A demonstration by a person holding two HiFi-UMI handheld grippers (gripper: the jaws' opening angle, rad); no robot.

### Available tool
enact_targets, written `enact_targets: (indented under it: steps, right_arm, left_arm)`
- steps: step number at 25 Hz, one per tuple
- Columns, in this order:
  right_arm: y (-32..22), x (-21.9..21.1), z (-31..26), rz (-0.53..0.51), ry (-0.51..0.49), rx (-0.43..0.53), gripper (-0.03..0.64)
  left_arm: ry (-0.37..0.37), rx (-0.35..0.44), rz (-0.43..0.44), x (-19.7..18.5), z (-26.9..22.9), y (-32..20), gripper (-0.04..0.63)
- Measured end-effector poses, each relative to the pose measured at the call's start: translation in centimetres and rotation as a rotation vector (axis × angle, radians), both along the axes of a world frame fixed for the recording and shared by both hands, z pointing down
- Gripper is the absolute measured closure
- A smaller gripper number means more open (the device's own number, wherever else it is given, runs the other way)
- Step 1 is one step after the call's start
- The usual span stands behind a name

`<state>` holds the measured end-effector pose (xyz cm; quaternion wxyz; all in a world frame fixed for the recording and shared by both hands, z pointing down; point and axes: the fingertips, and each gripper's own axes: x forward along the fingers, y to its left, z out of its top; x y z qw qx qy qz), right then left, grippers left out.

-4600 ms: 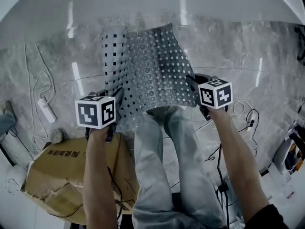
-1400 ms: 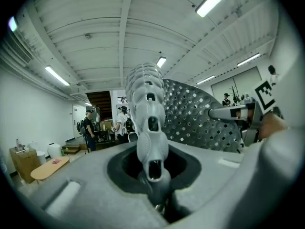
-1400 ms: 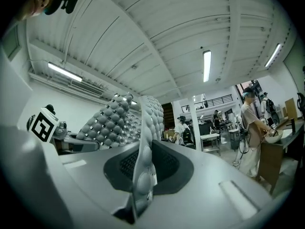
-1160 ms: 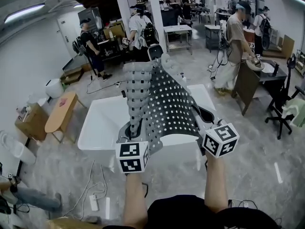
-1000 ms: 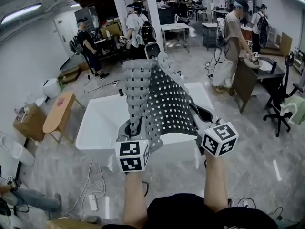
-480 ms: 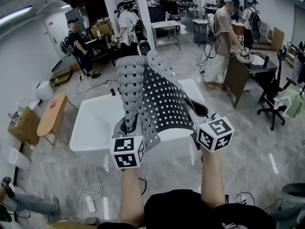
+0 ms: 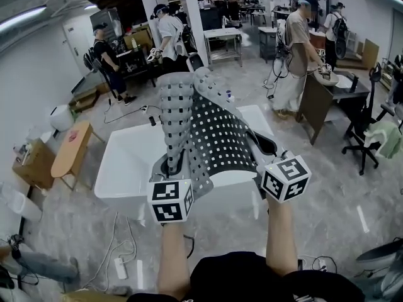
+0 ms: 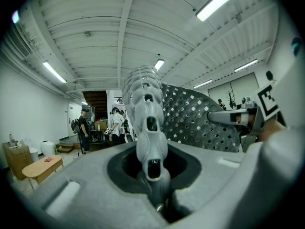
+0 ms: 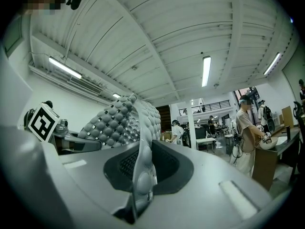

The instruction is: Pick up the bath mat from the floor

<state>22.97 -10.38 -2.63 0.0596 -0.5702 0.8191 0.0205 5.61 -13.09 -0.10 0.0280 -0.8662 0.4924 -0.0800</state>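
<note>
Bath mat [image 7: 211, 134], grey rubber with square holes and suction bumps, is off the floor and held up in the air. It stands upright and curls over at the top, with a white bathtub [image 7: 126, 162] right behind it. Left gripper [image 7: 173, 168] is clamped on the mat's near left edge and right gripper [image 7: 263, 148] is pinched on the near right edge, both sets of jaws almost together with just the mat between. Far right, a person in a light shirt [image 7: 296, 49] stands at a dark table [image 7: 327, 96]. A low wooden table [image 7: 68, 156] and a cardboard box [image 7: 34, 162] sit left of the tub.
</note>
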Motion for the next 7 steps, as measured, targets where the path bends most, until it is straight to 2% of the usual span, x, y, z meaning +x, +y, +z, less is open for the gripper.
enact_targets:
  steps: [7]
  right_arm:
    - [-0.48,-0.45,-0.05,-0.006,0.026,0.015,0.592]
  left_arm:
    - [-0.007,0.017,-0.010,-0.11,-0.21,-0.03,0.541]
